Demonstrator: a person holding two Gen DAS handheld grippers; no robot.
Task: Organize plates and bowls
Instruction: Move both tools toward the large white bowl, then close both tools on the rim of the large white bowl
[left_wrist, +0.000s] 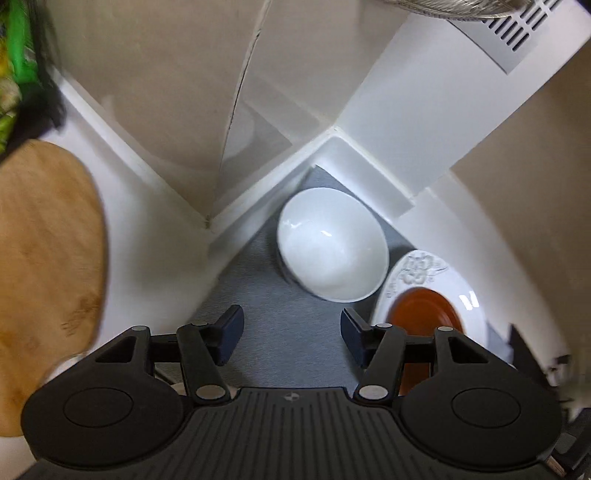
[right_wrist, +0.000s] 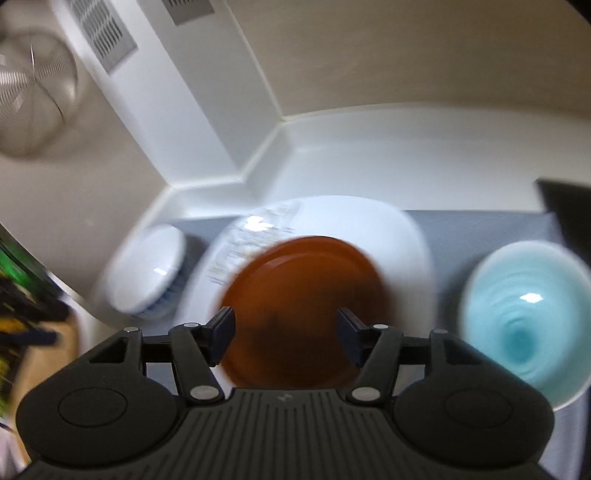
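A white bowl (left_wrist: 332, 243) sits on a grey mat (left_wrist: 288, 332) in the corner of a white counter. Beside it a brown plate (left_wrist: 424, 314) lies on a white flower-patterned plate (left_wrist: 417, 273). My left gripper (left_wrist: 291, 334) hangs open above the bare mat, short of the bowl, with nothing between its fingers. In the right wrist view the brown plate (right_wrist: 299, 306) rests on the white plate (right_wrist: 391, 236), with the white bowl (right_wrist: 147, 273) at left and a light blue bowl (right_wrist: 524, 321) at right. My right gripper (right_wrist: 286, 336) is open just above the brown plate, holding nothing.
A round wooden board (left_wrist: 44, 280) lies at the left. Beige walls and a white vented ledge (left_wrist: 517, 33) close in the corner. A wire mesh strainer (right_wrist: 33, 96) hangs at the upper left. A dark object (right_wrist: 565, 199) stands at the mat's right end.
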